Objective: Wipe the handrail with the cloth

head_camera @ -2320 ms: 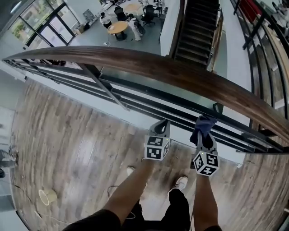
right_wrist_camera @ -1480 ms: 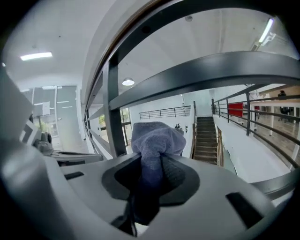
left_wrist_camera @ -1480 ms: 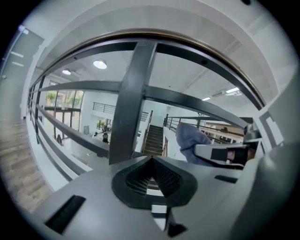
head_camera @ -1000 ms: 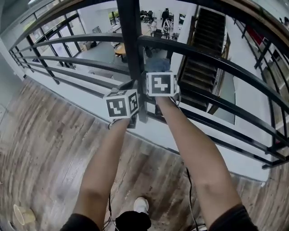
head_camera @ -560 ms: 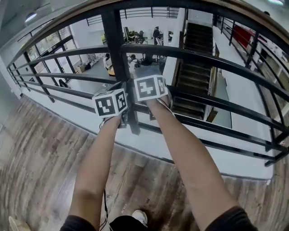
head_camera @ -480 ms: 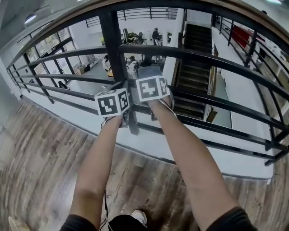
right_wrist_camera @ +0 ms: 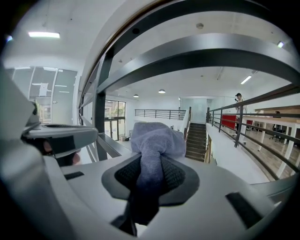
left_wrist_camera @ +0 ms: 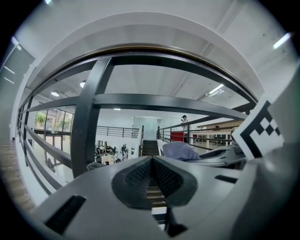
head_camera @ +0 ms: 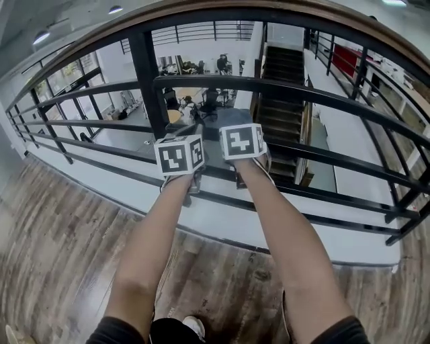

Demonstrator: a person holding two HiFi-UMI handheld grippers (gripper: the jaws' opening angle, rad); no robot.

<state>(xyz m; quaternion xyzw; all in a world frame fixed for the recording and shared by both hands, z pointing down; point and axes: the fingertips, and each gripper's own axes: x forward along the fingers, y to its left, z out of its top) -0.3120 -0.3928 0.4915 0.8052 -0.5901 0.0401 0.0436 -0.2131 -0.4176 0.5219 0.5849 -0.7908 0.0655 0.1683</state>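
The wooden handrail (head_camera: pixel 282 5) arcs across the top of the head view, over black bars (head_camera: pixel 322 94). Both grippers are held side by side at mid-bar height, well below the handrail. My right gripper (right_wrist_camera: pixel 150 174) is shut on a grey-blue cloth (right_wrist_camera: pixel 154 139), whose bunched end sticks out past the jaws (head_camera: pixel 230 118). My left gripper (left_wrist_camera: pixel 152 163) is shut with nothing between its jaws. It sits just right of a black post (head_camera: pixel 148 80), with the cloth (left_wrist_camera: pixel 180 151) to its right. Neither gripper touches the handrail (left_wrist_camera: pixel 154 47).
Beyond the railing is an open drop to a lower floor with desks and chairs (head_camera: pixel 195 101) and a dark staircase (head_camera: pixel 282 67). Wooden flooring (head_camera: pixel 60 228) lies under the person's arms. A second post (head_camera: pixel 410 215) stands at the right.
Both grippers rose from near the floor to mid-bar height, and the view tilted up. In the last half second they shifted a little right of the post. The cloth stayed in the right gripper.
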